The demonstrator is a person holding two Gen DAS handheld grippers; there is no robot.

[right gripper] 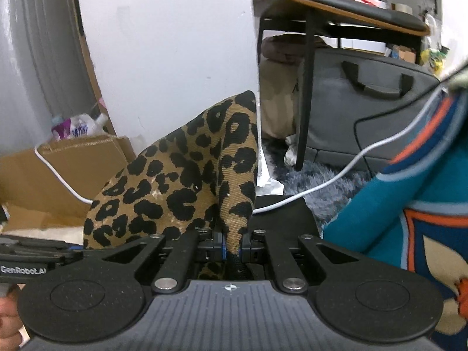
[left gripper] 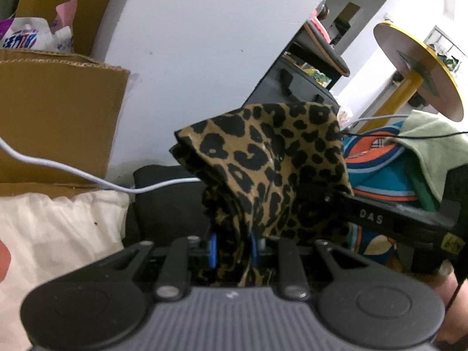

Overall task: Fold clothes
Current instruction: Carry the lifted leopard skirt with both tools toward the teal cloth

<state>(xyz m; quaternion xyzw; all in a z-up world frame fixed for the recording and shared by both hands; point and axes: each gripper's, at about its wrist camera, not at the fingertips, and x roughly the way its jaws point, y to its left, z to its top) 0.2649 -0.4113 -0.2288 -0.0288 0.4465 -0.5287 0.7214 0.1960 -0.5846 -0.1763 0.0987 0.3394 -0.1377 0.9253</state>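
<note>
Leopard cloth (left gripper: 272, 158) hangs bunched between both claws: our left claw (left gripper: 232, 248) pinches a thick fold low in its frame, our right claw (right gripper: 232, 247) is clamped nearly closed on a thin edge. Both claws sit close together, so the cloth's length is gathered. We judge open room lies lower left, over the white cushion (left gripper: 52, 234); teal clothes (right gripper: 395, 219) crowd the right.

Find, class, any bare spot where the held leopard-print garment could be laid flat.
Free: the dark patch between the cream cushion and the leopard-print garment, crossed by a white cable. Crowded: teal clothing on one side, cardboard boxes on the other.
</note>
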